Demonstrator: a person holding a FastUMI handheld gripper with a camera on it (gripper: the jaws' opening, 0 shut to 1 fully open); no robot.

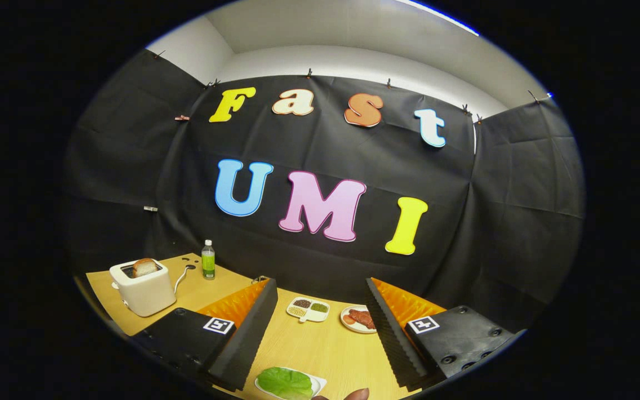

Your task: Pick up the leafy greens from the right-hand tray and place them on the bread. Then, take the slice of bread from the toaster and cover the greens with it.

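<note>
My gripper [320,300] is held above the wooden table [320,350], open, with nothing between its fingers. Below and between the fingers, at the near table edge, lie the leafy greens [285,382] on a white tray [316,383]. A white toaster [143,286] stands far off beyond the left finger, with a slice of bread [145,266] sticking up out of its slot.
A green-labelled bottle [208,259] stands behind the toaster. A white divided dish [308,309] with grains and a plate with sliced meat [358,319] sit ahead between the fingers. Part of a hand [353,395] shows at the near edge.
</note>
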